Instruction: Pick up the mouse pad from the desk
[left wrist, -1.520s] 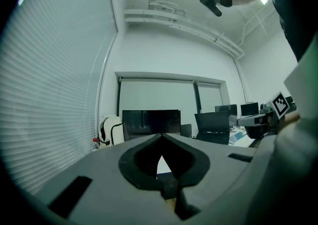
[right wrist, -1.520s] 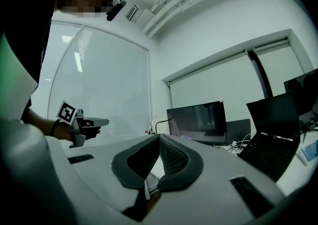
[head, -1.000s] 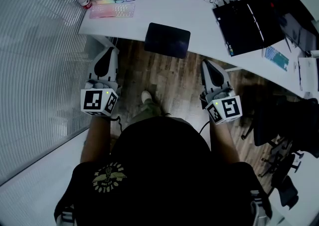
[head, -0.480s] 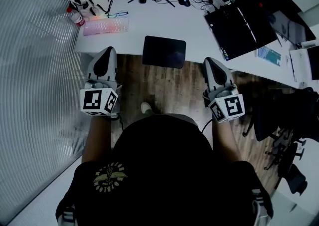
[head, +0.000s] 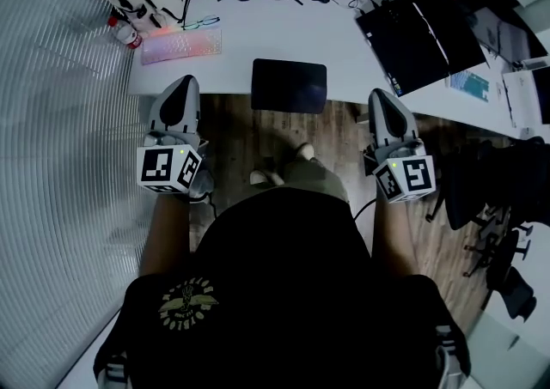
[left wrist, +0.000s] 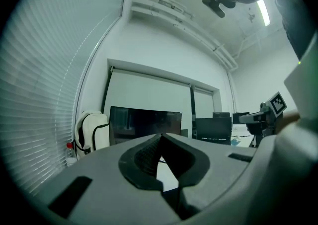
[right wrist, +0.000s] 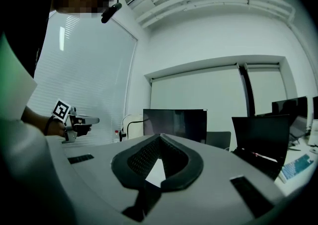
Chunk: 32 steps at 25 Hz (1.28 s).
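Where the mouse pad lies: the mouse pad is dark and flat at the middle of the desk's near edge. Its near side seems to overhang that edge, and nothing touches it.
Left gripper: the left gripper has its jaws pressed together with nothing between them. It points level at the desk and stands nearer the near edge than a second ago, toward the left corner.
Right gripper: the right gripper is likewise closed and empty. It has advanced to the near edge on the pad's right.
Person: one foot is now set forward below the near edge, so the body has stepped in.
Change: both grippers have come from over the floor up to the desk's near edge. The pad lies between them, well apart from each.
Meaning for the task: this is judged to be the approach only, and the pickup is not yet begun. A gripper must still open, swing inward and take the overhanging side.
Unmoved: the keyboard sits near the left edge and the laptop toward the right.
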### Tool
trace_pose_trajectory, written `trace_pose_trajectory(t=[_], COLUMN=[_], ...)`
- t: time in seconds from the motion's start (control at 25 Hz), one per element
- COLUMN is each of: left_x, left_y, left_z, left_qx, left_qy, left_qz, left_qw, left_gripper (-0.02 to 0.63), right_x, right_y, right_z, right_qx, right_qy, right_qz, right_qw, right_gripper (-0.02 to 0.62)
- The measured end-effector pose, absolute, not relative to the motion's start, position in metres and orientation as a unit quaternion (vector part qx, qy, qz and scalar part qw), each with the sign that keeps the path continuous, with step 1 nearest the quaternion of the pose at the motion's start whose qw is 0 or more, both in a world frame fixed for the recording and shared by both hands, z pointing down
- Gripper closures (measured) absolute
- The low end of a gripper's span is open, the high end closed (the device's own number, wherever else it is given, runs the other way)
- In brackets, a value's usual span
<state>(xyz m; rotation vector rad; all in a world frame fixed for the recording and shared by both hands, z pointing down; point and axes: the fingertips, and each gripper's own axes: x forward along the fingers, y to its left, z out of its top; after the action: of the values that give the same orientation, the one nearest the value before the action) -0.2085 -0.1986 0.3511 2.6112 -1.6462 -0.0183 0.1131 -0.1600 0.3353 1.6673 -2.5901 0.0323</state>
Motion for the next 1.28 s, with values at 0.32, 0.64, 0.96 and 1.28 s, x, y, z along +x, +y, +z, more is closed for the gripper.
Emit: trace_pose_trajectory(t=[0.32,0.64,0.96,1.28], left_x=[-0.193,-0.179,-0.179,-0.167], left_y=[-0.221,-0.241,-0.257,-0.27], left_z=[0.372,0.384,0.413,0.459], left_qx=[0.85,0.852,0.846,0.85], left_qy=[-0.525,-0.521,-0.526,-0.512], left_qz=[0.014,0.036,0.052,0.073], left_qw=[0.042,0.045,0.073,0.1], left_gripper=[0.598,0.598,0.598,0.598], right_x=[0.132,0.144,0.157,0.17], right_y=[-0.176,-0.206,-0.223,-0.231], right_z=[0.368,0.386,0.407,0.449], right_qx=[0.55,0.546,0.552,0.558], right_qy=[-0.833,-0.835,-0.83,-0.821], right_qz=[0.041,0.054,0.069,0.095], right_qw=[0.037,0.037,0.053,0.08], right_gripper=[0.597,0.597,0.597,0.597])
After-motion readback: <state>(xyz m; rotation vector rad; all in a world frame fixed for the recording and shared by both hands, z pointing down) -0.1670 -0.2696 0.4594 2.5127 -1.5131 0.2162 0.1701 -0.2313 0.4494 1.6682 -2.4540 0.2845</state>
